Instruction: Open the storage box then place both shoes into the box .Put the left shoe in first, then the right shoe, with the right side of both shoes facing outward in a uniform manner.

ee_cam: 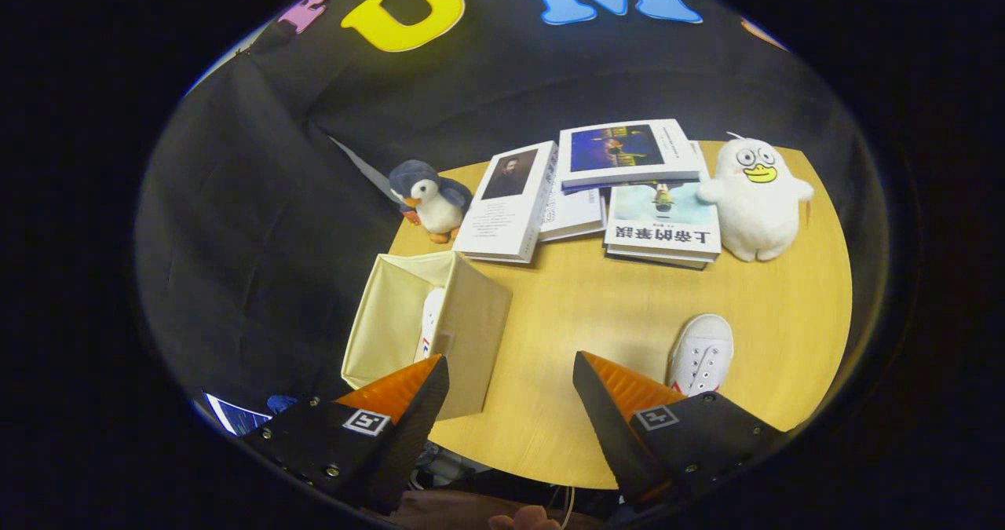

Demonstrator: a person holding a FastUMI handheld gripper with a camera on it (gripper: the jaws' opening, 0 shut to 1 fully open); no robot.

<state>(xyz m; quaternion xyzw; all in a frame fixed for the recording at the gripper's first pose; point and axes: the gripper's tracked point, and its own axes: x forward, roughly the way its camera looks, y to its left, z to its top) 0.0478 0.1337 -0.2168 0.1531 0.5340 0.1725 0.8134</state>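
The claw point(510, 381) is wide open and holds nothing, one shoe point(430, 322) sits in the storage box point(471, 334), so it should grab the white shoe point(701, 353) on the desk point(581, 294) by its sides.

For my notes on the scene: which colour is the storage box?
Pale cream. The storage box shows best in the gripper view, ahead of the open gripper.

Round light wooden table point(597, 302), small grey-and-white plush penguin point(430, 197) at its far edge, several paperback books point(604, 192) lying overlapped beside it, white plush duck with yellow beak point(755, 197) just beside the books
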